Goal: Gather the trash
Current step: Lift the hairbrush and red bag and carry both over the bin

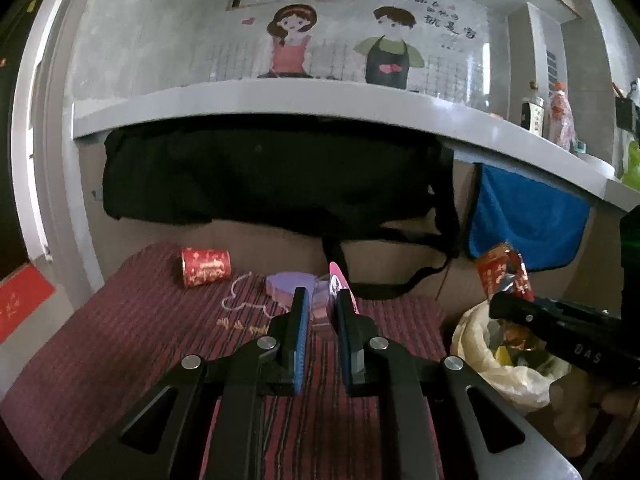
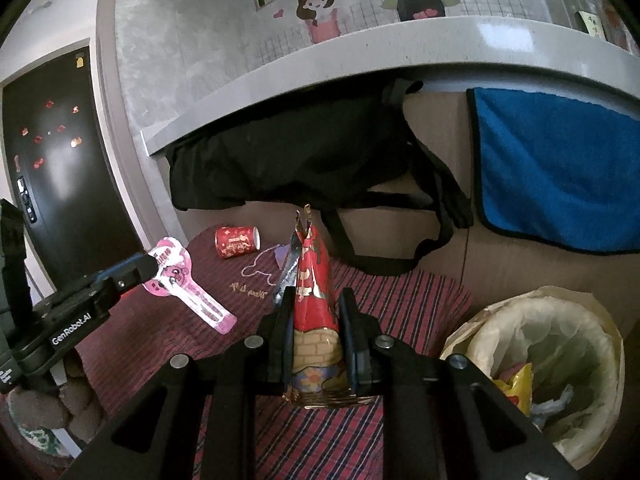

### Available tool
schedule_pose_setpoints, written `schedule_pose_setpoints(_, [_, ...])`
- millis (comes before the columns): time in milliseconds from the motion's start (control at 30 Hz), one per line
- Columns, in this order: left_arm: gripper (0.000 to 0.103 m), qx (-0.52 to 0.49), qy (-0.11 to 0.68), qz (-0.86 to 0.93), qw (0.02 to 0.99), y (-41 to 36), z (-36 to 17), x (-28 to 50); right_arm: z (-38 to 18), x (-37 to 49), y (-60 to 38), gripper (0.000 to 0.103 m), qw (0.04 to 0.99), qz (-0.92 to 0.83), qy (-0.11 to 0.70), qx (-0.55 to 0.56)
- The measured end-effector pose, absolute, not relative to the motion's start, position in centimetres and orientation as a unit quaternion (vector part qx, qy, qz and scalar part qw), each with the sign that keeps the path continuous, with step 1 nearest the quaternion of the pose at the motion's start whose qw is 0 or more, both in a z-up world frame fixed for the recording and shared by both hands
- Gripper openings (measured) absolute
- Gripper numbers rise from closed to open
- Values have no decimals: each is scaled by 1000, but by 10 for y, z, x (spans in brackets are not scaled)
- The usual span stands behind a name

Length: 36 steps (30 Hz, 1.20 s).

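Left gripper (image 1: 322,304) reaching level over the striped mat, clamping a pink plastic blister pack (image 2: 188,288), right gripper (image 2: 314,316) pinching an upright red foil snack bag (image 2: 314,280) beside the lined bin (image 2: 560,328).

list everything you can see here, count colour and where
snack wrapper: 1, red foil, clamped in the right gripper
pink package: 1, pink and white, clamped in the left gripper
paper cup: 1, red, on its side at the mat's far edge
purple piece: 1, on the mat
trash bin: 1, pale liner, right of the mat
mat: 1, red striped
black bag: 1, under the counter
blue towel: 1, hanging at right
left gripper: 1, black
right gripper: 1, black
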<state>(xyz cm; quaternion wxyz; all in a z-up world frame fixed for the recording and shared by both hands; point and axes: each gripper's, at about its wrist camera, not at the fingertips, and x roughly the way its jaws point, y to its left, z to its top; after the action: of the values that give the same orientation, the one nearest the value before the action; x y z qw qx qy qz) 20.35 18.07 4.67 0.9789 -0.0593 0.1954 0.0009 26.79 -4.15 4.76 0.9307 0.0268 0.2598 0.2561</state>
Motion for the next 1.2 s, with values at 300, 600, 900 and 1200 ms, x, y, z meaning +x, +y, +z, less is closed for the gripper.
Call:
schedule_pose_setpoints(300, [14,-51,173,-11,984,161,67,207,66,269,-54,18,938,256,235,22])
schedule_pose_setpoints(600, [14,-38,162,-32,986,117,77,217,81,263,-94,18,951,231,206,22])
schedule_pose_setpoints(900, [14,-20,135,-71,988,50,93,237,87,261,-155,18,964,181,192,21])
schedule_pose_setpoints(1200, [14,-43,135,-121,982,-10,88,258,87,266,-224,18,973,120,197,22])
